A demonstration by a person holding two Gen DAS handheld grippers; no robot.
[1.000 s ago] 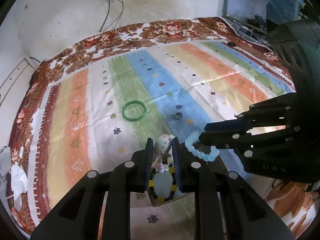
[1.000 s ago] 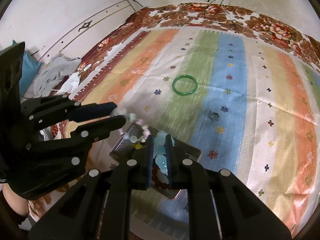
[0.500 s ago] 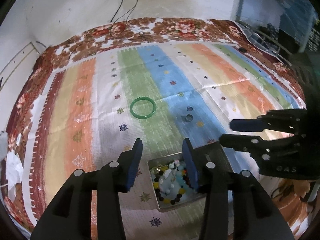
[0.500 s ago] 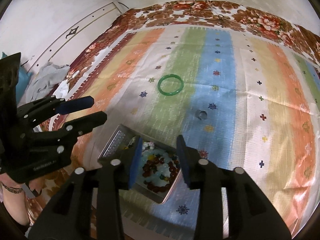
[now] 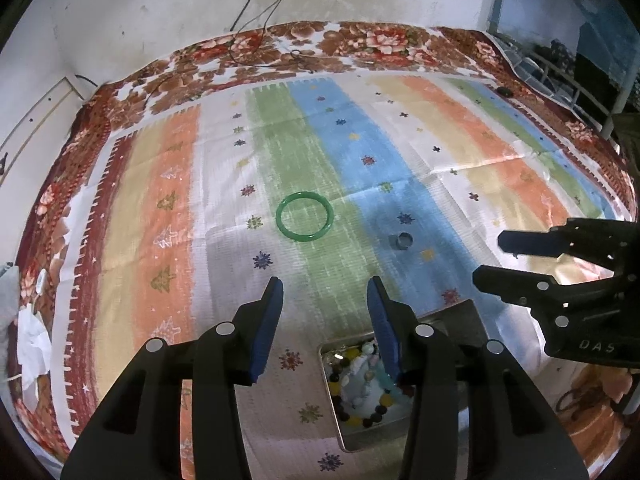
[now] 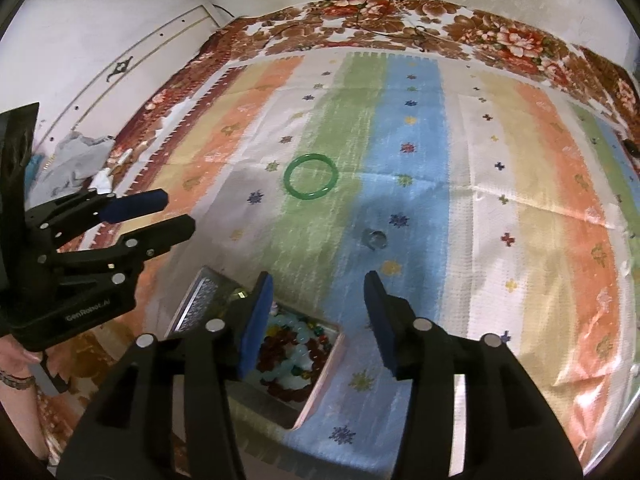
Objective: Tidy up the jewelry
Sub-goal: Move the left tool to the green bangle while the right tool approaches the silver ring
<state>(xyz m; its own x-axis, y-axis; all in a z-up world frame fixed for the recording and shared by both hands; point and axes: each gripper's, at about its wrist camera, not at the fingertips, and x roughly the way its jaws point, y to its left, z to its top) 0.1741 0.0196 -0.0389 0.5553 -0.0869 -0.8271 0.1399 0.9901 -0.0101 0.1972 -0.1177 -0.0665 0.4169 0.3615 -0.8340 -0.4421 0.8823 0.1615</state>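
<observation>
An open metal tin (image 5: 362, 438) near the front edge of the striped cloth holds several bead bracelets (image 5: 366, 384). In the right wrist view the tin (image 6: 320, 384) sits under the fingers with the beads (image 6: 292, 348) inside. A green bangle (image 5: 304, 237) (image 6: 310, 196) lies mid-cloth, and a small silver ring (image 5: 401, 241) (image 6: 374, 238) lies to its right. My left gripper (image 5: 325, 286) (image 6: 178, 212) hovers left of the tin, jaws opening, nothing between them. My right gripper (image 6: 319, 280) (image 5: 490, 259) hovers over the tin's far side, jaws opening, empty.
A striped cloth (image 5: 440, 140) over a floral blanket (image 5: 360, 40) covers the surface. Crumpled grey fabric (image 6: 76, 160) lies off the left edge. Cables (image 5: 256, 0) hang on the back wall. A metal rack (image 5: 560, 80) stands at the far right. A hand (image 6: 16, 356) holds the left gripper.
Both grippers were shut on bead bracelets over the tin. They have let go, the bracelets now lie in the tin, and both jaws have widened while drawing apart.
</observation>
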